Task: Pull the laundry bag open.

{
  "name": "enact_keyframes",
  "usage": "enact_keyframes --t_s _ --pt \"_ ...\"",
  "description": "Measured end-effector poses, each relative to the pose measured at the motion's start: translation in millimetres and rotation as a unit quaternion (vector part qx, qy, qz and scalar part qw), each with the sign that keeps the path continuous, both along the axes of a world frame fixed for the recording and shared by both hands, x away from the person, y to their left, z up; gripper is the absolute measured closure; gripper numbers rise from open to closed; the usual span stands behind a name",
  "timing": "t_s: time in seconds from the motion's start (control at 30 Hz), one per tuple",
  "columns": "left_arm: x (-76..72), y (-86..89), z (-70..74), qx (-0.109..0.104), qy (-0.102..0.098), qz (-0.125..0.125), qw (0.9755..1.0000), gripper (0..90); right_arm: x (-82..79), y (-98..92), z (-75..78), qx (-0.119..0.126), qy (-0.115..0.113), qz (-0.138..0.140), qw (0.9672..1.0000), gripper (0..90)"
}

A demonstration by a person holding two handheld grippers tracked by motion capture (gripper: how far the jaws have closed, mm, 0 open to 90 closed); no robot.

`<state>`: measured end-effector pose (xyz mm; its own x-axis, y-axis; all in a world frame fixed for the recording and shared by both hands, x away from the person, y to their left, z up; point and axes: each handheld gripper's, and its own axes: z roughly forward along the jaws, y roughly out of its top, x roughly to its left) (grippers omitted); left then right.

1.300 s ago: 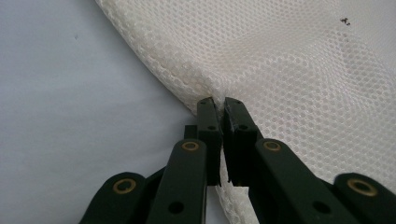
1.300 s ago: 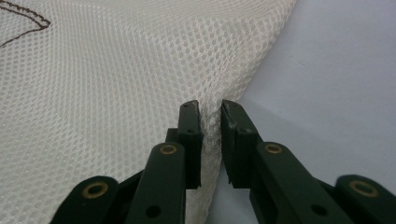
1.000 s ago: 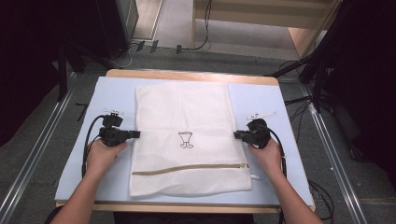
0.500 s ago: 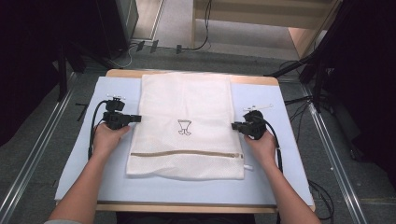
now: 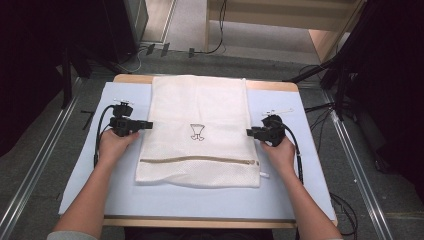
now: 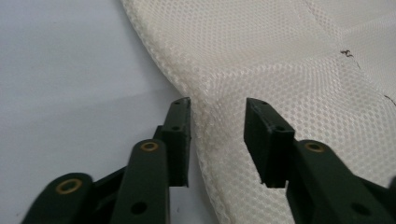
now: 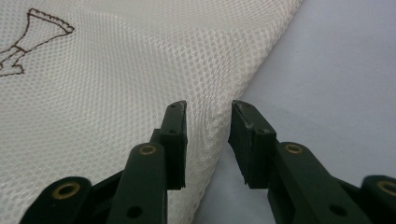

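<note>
A white mesh laundry bag [image 5: 198, 131] lies flat along the middle of a pale blue mat [image 5: 310, 170] on a wooden table [image 5: 200, 223], its far end reaching the mat's far edge and its near end stopping short of the person's edge. A brass-coloured zipper [image 5: 199, 160] runs across the bag near that end, and a small brown embroidered emblem [image 5: 197, 131] sits at its centre (the same emblem shows at the upper left of the right gripper view [image 7: 28, 39]).

The left gripper [image 5: 146, 124], held in the person's left hand [image 5: 114, 146], points inward at the bag's left edge. Its jaws have just been opening and now stand released, the mesh edge [image 6: 205, 126] running between them with neither pad pressing on it.

The right gripper [image 5: 249, 132], in the right hand [image 5: 280, 152], meets the opposite edge in mirror fashion. Its jaws too have just been opening and stand apart astride the bag's hem [image 7: 210, 126], the weave lying loose between the pads with the blue mat showing to one side.

Black cables trail from both grippers back along the forearms. Grey floor and metal rails flank the table.
</note>
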<state>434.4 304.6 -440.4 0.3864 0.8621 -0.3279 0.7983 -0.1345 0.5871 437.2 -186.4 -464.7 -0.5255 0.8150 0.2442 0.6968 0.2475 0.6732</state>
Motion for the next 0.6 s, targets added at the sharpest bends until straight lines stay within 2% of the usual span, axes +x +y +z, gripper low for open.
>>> enact_keyframes --t_s 0.07,0.17,0.27,0.33,0.4,0.5,0.6 --pt "-1.4 -1.1 2.2 -0.003 0.004 -0.002 1.0 54.2 -1.3 -1.4 1.2 0.003 0.003 0.0 1.0 64.2" --pt "-5.4 -3.6 6.9 0.002 -0.004 -0.009 0.9999 51.5 -2.9 -2.6 2.5 0.002 0.002 0.001 1.0 61.9" --pt "-12.4 -3.9 13.5 -0.013 -0.025 -0.013 0.9995 47.5 -7.8 -3.3 5.2 0.012 0.007 0.006 0.9999 61.9" --pt "-16.4 -2.9 19.0 -0.016 -0.03 -0.015 0.9993 47.0 -12.3 -2.5 7.3 0.01 0.001 0.013 0.9999 61.9" --pt "-21.2 -1.9 24.6 -0.02 -0.048 -0.018 0.9985 46.4 -16.4 -2.3 9.6 0.007 -0.005 0.018 0.9998 61.9" --pt "-26.6 -2.2 32.6 -0.038 -0.065 -0.025 0.9968 40.0 -21.1 -4.0 13.5 0.013 -0.01 0.019 0.9997 60.8" --pt "-31.7 -6.6 39.1 -0.029 -0.084 -0.028 0.9956 37.7 -25.3 -5.2 17.7 0.018 -0.011 0.018 0.9996 60.0"
